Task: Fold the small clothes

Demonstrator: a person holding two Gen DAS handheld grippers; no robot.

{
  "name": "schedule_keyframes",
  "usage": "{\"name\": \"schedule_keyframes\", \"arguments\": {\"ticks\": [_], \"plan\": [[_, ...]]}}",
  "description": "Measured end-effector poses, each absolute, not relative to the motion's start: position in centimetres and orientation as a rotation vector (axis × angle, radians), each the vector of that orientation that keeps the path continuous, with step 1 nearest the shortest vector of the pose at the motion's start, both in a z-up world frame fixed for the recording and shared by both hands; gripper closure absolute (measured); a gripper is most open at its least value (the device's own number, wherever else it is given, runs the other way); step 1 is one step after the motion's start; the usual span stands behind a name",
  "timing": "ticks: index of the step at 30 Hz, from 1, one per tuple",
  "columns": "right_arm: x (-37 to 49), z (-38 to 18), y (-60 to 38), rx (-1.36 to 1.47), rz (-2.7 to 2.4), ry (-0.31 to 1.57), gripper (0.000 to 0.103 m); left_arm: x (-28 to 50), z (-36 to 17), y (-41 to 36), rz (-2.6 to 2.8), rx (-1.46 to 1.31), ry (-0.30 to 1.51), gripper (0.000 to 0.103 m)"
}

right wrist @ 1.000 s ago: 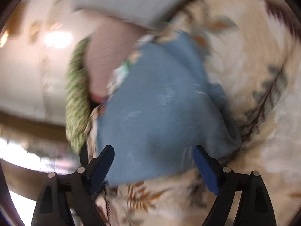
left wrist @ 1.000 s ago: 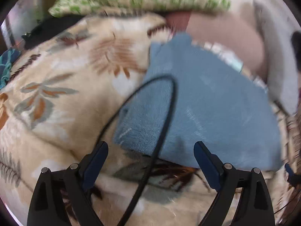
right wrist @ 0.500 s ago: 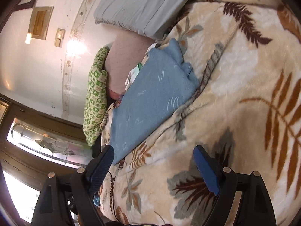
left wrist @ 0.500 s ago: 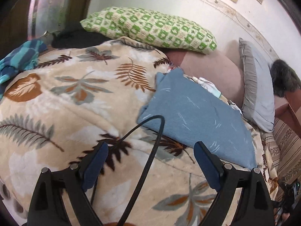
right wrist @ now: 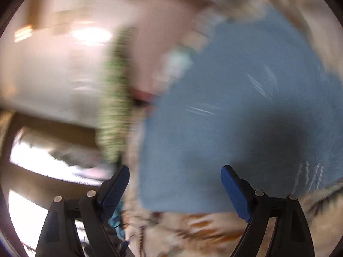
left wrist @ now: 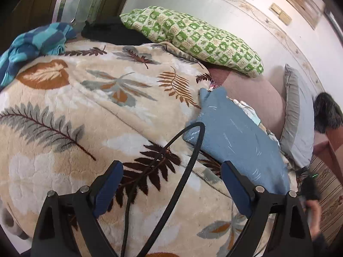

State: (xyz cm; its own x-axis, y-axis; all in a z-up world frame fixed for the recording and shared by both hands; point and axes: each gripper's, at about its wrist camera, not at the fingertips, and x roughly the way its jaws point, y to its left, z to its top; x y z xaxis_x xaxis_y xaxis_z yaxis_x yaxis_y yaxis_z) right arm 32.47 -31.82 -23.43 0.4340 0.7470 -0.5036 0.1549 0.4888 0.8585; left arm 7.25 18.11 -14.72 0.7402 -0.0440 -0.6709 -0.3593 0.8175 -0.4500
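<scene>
A folded blue knit garment (left wrist: 233,137) lies flat on the leaf-print blanket (left wrist: 90,111), to the right of middle in the left wrist view. My left gripper (left wrist: 171,171) hangs open above the blanket, short of the garment's near edge, with only a black cable (left wrist: 193,147) looping between its fingers. The right wrist view is blurred by motion. There the blue garment (right wrist: 240,111) fills most of the picture, and my right gripper (right wrist: 174,174) is open just above its near edge, holding nothing.
A green checked pillow (left wrist: 193,38) and a grey pillow (left wrist: 298,115) lie at the head of the bed. A teal striped cloth (left wrist: 32,45) is bunched at the far left. A person's hand (left wrist: 313,212) shows at the right edge.
My left gripper has pulled back and leftward from the blue garment, which now lies farther off. My right gripper drew away half a second ago and has swung back close over the garment.
</scene>
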Motion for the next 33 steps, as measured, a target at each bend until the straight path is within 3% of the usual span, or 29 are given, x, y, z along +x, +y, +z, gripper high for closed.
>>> {"name": "schedule_keyframes", "arguments": {"ticks": [2, 11, 16, 27, 33], "plan": [[31.7, -24.1, -32.0, 1.045, 0.447, 1.064, 0.016, 7.1, -14.6, 18.3, 0.176, -0.612, 0.715, 0.011], [18.3, -18.1, -34.7, 0.769, 0.506, 0.902, 0.015, 6.9, -13.4, 19.0, 0.022, -0.865, 0.678, 0.011], [12.9, -18.9, -37.3, 0.705, 0.459, 0.847, 0.015, 5.4, -8.8, 19.4, -0.142, -1.073, 0.582, 0.011], [6.7, -14.1, -38.7, 0.583, 0.396, 0.563, 0.015, -6.2, 10.6, 13.7, -0.195, -0.757, 0.171, 0.004], [5.6, -13.9, -39.2, 0.568, 0.369, 0.536, 0.015, -8.3, 12.9, 11.0, -0.059, -0.589, 0.113, 0.001]]}}
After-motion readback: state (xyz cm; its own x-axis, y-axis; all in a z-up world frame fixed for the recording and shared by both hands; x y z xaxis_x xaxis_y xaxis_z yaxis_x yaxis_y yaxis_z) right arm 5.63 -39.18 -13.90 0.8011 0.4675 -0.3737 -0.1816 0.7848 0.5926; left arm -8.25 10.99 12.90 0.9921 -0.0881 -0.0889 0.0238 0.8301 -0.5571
